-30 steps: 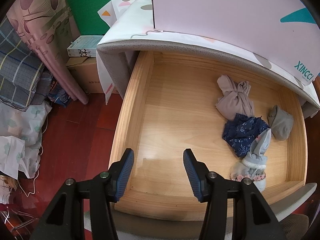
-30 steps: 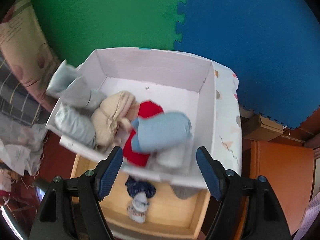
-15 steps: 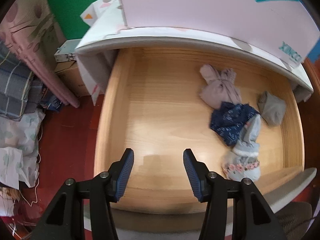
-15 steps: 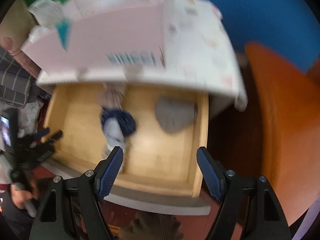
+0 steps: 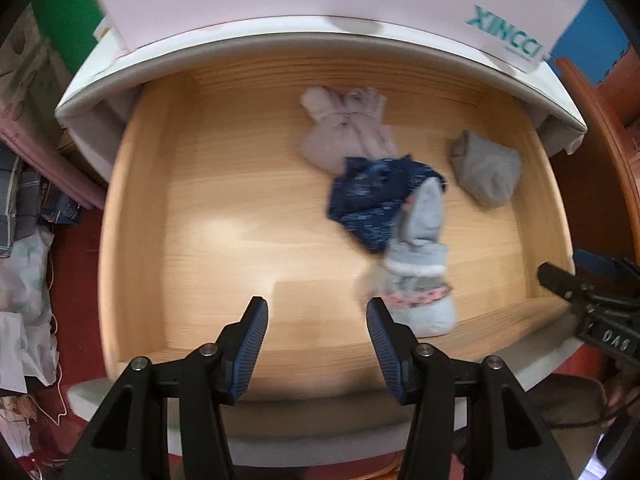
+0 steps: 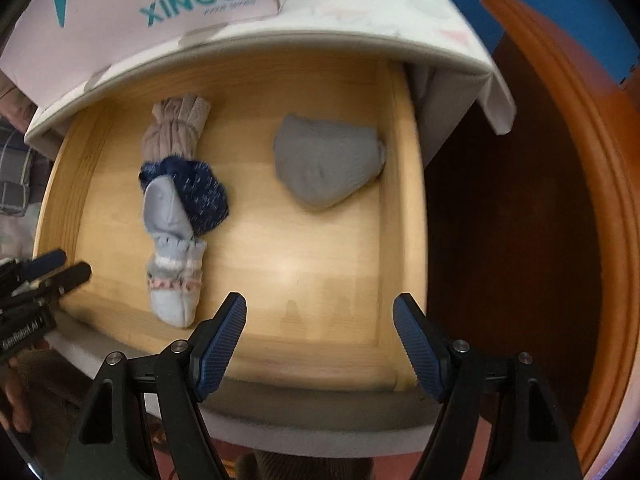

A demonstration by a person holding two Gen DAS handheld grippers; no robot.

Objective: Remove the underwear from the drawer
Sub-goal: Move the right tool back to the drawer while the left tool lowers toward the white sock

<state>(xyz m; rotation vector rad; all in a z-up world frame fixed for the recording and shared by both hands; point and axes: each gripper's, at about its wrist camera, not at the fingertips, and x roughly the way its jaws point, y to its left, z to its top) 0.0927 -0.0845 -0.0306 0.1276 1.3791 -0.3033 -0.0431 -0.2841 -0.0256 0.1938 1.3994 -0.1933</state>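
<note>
Fingers of both hand-held grippers are hanging spread and empty over the front rail of the drawer (image 6: 404, 200). The right hand-held gripper (image 6: 320, 342) is pointing down near the grey bundle (image 6: 326, 166), which is lying alone by the drawer's right wall, so closing squarely over its thick middle looks like the cleanest pick. The left hand-held gripper (image 5: 316, 338) is sitting just beside the pale blue bundle (image 5: 420, 276). Counting from the drawer's front: one pale blue bundle, one navy one (image 5: 372, 196), one grey, one beige (image 5: 344, 132); four in all. Behind the drawer, one pink box (image 6: 168, 4) is standing on top.
</note>
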